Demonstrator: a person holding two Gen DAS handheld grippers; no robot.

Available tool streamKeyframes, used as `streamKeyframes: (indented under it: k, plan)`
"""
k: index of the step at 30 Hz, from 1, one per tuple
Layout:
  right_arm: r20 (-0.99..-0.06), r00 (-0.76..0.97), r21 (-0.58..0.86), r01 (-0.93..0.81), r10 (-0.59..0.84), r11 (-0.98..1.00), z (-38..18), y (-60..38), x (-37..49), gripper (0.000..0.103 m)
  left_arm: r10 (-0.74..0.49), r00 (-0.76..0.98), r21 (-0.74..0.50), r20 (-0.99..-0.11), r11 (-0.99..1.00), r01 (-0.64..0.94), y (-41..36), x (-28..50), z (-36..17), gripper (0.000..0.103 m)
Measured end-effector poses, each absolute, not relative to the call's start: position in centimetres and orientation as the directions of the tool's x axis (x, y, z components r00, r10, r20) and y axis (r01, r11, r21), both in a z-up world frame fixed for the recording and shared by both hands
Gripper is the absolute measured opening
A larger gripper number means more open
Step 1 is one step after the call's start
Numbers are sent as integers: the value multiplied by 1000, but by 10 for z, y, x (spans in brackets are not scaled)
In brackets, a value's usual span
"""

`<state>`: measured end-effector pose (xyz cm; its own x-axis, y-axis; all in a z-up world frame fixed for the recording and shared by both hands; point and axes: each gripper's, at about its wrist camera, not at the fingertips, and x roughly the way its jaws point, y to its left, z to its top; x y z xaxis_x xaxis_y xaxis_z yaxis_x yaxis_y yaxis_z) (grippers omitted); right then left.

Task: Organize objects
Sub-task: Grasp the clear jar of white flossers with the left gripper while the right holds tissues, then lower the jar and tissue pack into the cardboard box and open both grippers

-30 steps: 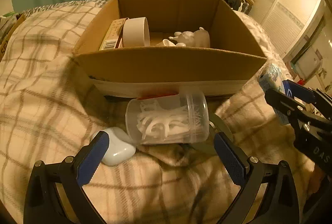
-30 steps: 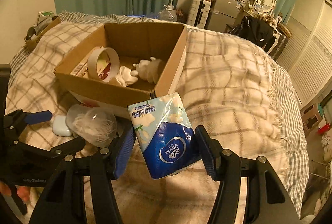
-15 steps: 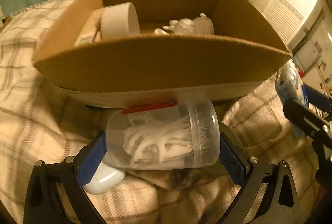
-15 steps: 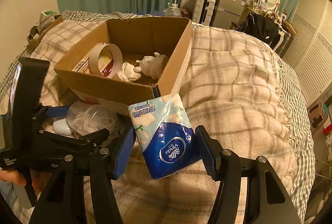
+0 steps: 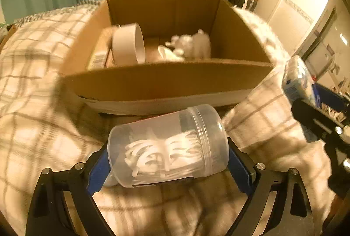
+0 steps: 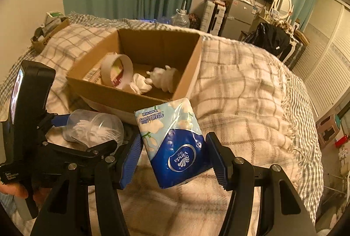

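Observation:
My left gripper [image 5: 168, 161] is shut on a clear plastic jar of white floss picks [image 5: 166, 146], held on its side, lifted just in front of the open cardboard box [image 5: 166, 83]. The jar also shows in the right wrist view [image 6: 94, 126]. My right gripper [image 6: 172, 153] is shut on a blue and white tissue pack [image 6: 175, 139], held above the bed to the right of the box [image 6: 135, 100]. The tissue pack shows at the right edge of the left wrist view [image 5: 299, 80]. The box holds a tape roll [image 5: 129, 43], a white figurine [image 5: 192, 48] and a flat carton.
A plaid blanket [image 6: 240, 100] covers the bed under everything. A small white case [image 5: 109, 179] lies on the blanket, mostly hidden under the jar. Green curtains, a fridge and a TV stand behind the bed. A small box of clutter [image 6: 48, 28] sits at the far left.
My left gripper closed on the floss jar and lifted it off the blanket, drawing back and up from the box. My right gripper kept the tissue pack and rose slightly.

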<state>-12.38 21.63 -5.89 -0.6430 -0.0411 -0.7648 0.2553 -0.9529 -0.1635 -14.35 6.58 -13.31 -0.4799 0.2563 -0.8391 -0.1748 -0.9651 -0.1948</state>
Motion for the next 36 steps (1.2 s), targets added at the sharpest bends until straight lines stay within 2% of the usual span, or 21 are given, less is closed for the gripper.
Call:
streamKeyframes:
  k: [15, 22, 26, 36]
  plan:
    - [-651, -755, -212, 279, -77, -937, 25, 190, -66, 58, 240, -685, -163, -688, -971, -177, 33, -106, -21, 94]
    - [-618, -777, -200, 308, -125, -930, 54, 177, -75, 58, 192, -752, -106, -630, -981, -162, 13, -119, 22, 94]
    - [-622, -768, -166, 323, -155, -932, 64, 171, -102, 58, 140, -768, -56, -625, -989, -135, 7, -146, 28, 94]
    - [-674, -727, -126, 285, -129, -950, 47, 166, -205, 58, 140, -744, -44, -653, -988, -147, 10, -218, 0, 94]
